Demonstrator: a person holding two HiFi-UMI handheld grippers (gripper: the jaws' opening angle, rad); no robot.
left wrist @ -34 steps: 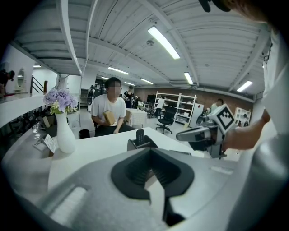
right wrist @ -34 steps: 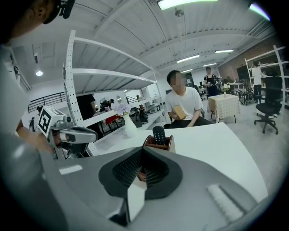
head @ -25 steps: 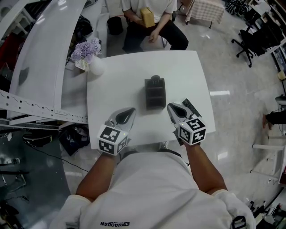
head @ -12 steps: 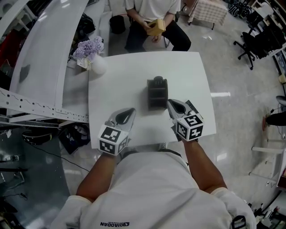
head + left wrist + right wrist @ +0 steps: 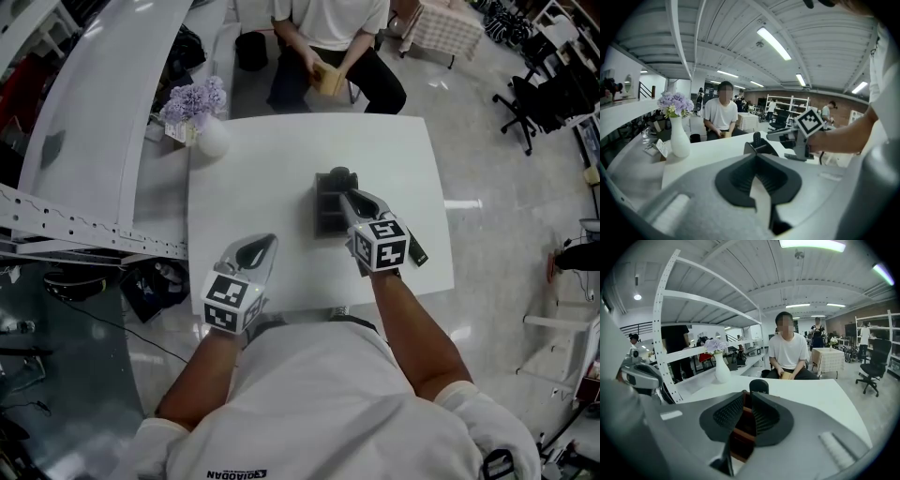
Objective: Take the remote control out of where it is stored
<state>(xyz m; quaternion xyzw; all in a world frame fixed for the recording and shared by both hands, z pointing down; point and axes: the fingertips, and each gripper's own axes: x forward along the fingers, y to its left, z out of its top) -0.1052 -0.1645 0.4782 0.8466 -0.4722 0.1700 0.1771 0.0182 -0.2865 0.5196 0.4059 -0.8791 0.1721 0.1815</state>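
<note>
Both grippers are empty: left gripper point(image 5: 265, 242) clenched; right gripper point(image 5: 345, 195), jaws just opening slightly, over the organizer point(image 5: 325, 217) holding the upright remote control point(image 5: 759, 386).

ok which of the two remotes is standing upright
The remote in the dark holder's far slot stands upright; the other remote lies flat on the table.

Right gripper point(image 5: 347, 195): gone from the near right part of the table to above the black rack point(image 5: 323, 214).
Its jaws: just been opening, now slightly apart, rack showing through the gap.
</note>
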